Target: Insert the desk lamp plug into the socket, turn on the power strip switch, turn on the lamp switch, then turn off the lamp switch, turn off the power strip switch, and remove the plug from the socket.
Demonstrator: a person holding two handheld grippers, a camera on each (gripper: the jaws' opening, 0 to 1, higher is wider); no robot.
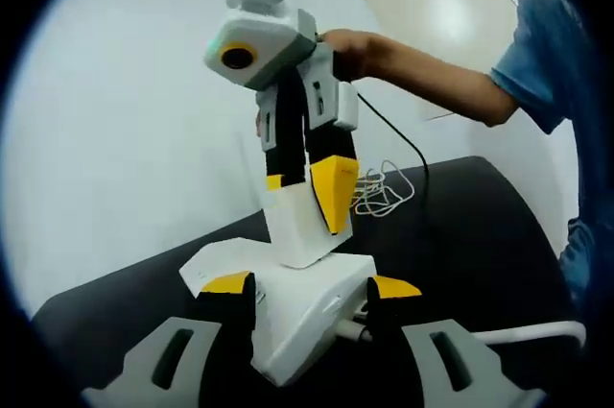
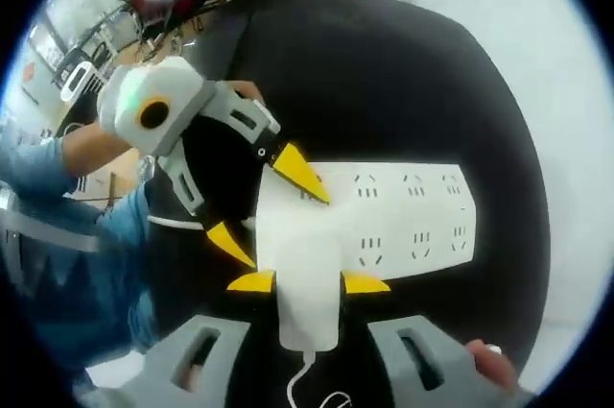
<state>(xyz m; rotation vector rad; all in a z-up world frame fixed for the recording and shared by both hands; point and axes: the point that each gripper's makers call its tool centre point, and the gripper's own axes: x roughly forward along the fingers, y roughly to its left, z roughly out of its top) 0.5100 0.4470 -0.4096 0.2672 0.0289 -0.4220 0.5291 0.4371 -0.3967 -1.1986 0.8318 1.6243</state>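
Plug point(image 2: 307, 298): white adapter block, standing in power strip point(image 2: 413, 221) at its end.
Right gripper point(image 2: 309, 282): clamped on plug (yellow tips either side).
Left gripper point(image 1: 309, 286): closed on strip's end, on black table point(image 1: 460, 226).

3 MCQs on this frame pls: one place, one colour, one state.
1. The white rectangular power strip lies on:
A) black round table
B) floor
C) shelf

2. The fingertips are:
A) red
B) yellow
C) green

3. The right hand-held gripper is:
A) open, empty
B) shut on white boxy plug
C) shut on a cable

Answers:
1. A, the strip rests on the dark tabletop.
2. B, yellow pads show in both views.
3. B, its jaws clamp the plug standing over the strip.
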